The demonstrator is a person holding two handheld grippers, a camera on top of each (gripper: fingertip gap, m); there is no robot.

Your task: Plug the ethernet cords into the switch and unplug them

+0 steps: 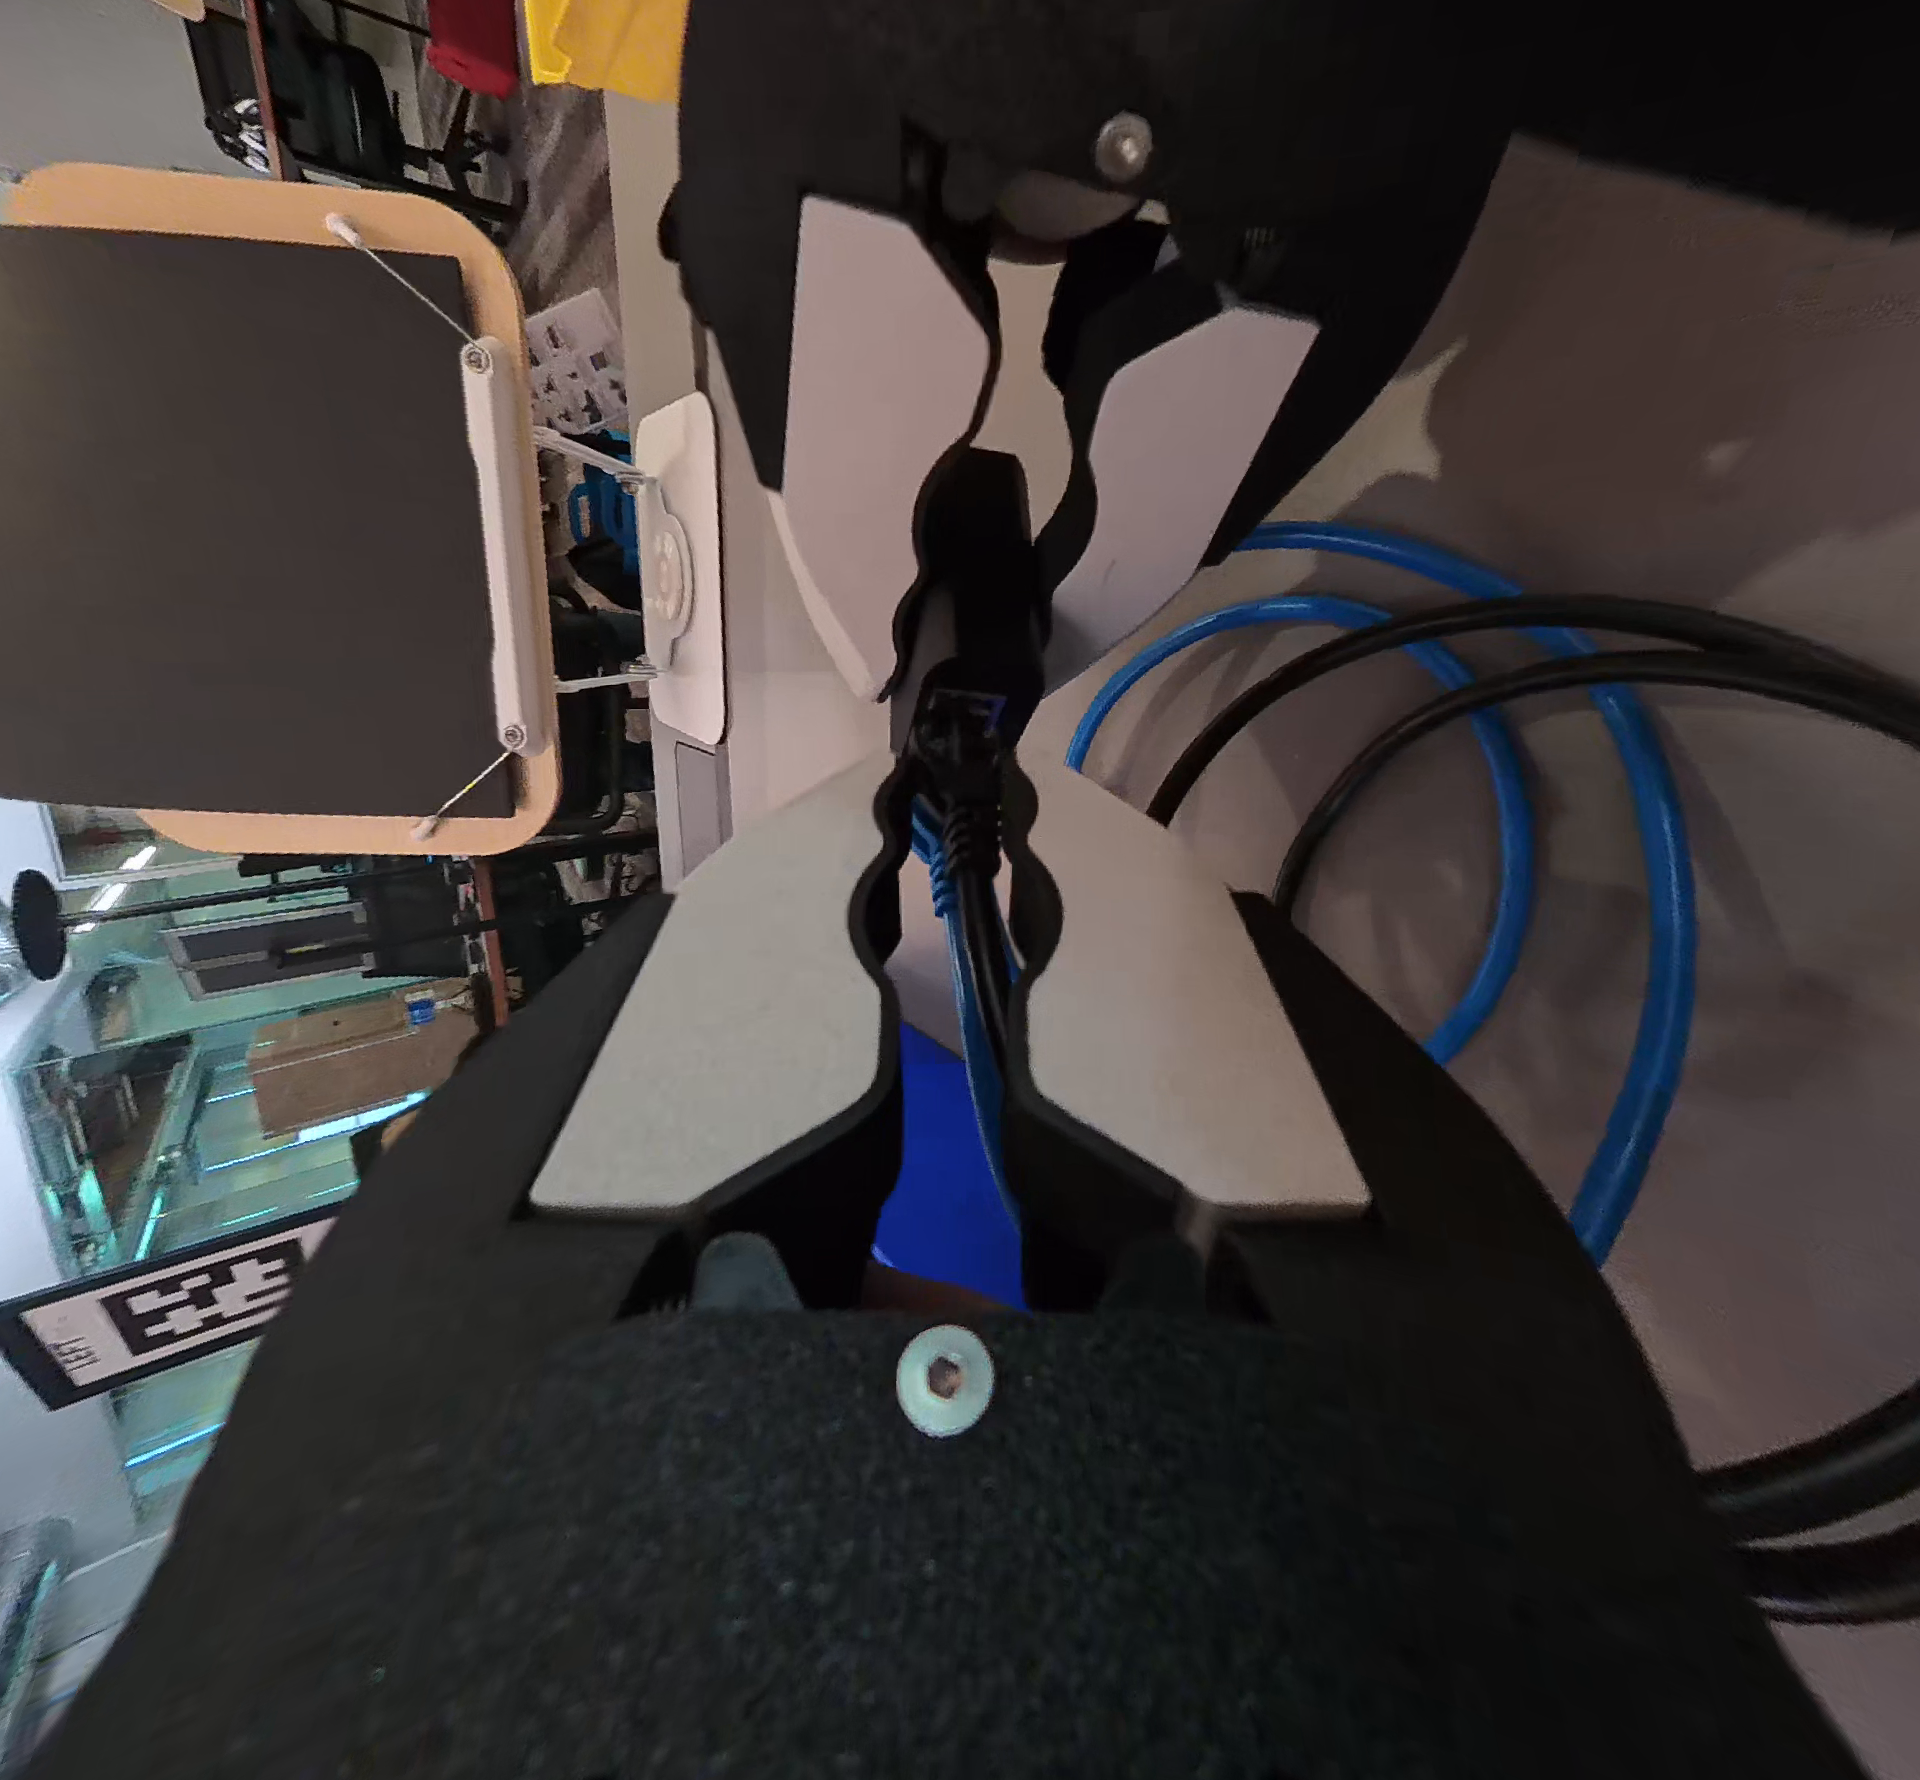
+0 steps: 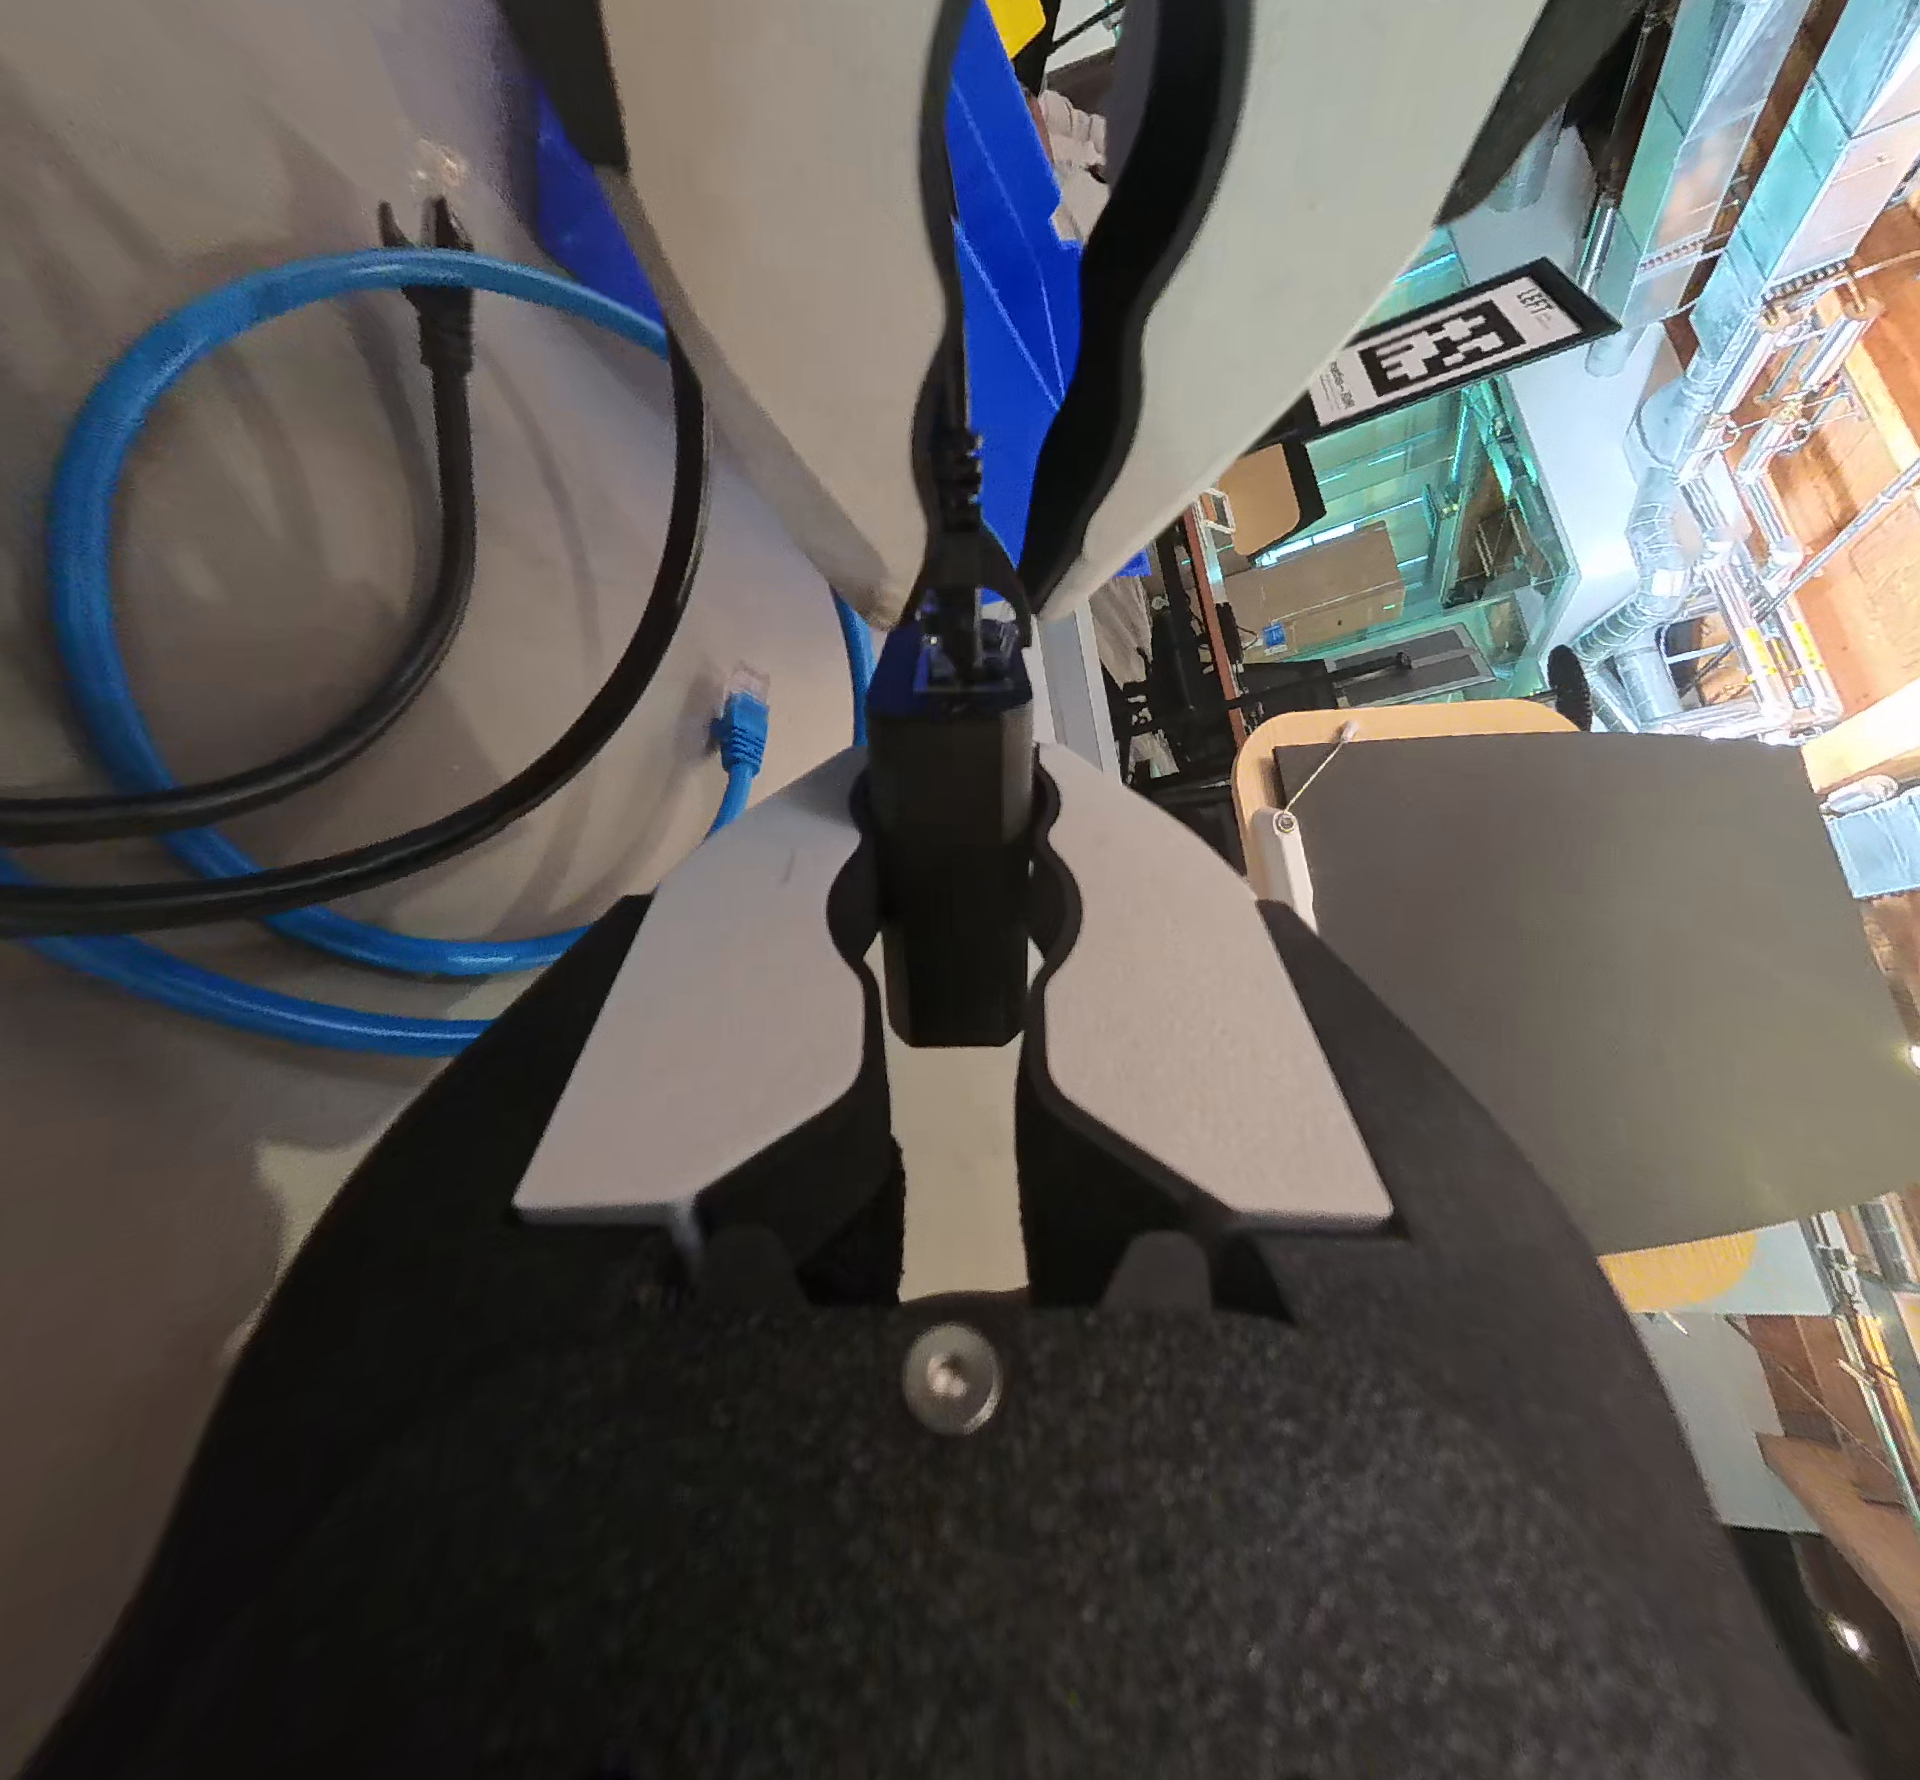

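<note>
Nearest in the left wrist view, the left tongs (image 1: pixel 951 883) are nearly closed around the black ethernet cord (image 1: pixel 971 857) just behind its plug, with a blue ethernet cord (image 1: pixel 1621 795) running through the same gap beside it; whether the blue one is truly pinched or only passing between the fingers cannot be told. Gripping so close to the plug probably gives stiff control of the connector for pushing or pulling along the port's axis. Just beyond, the plug meets the switch (image 1: pixel 977 577), a small dark box held from the opposite side by the right tongs (image 1: pixel 1003 504). In the right wrist view the right tongs (image 2: pixel 951 883) are closed on the switch (image 2: pixel 951 857), clamping its body between the scalloped pads with the port face (image 2: pixel 961 665) pointing away toward the left tongs (image 2: pixel 987 525). Holding it aloft like this seems meant to brace it against the other hand's force. The black plug (image 2: pixel 961 618) looks seated in a port, though how deep cannot be told. Farther off, on the grey worktop (image 2: pixel 260 120), the slack of both cords lies in loose loops, and two free ends rest there: a blue plug (image 2: pixel 743 707) and a black plug end (image 2: pixel 431 276), so those ends are unplugged.
</note>
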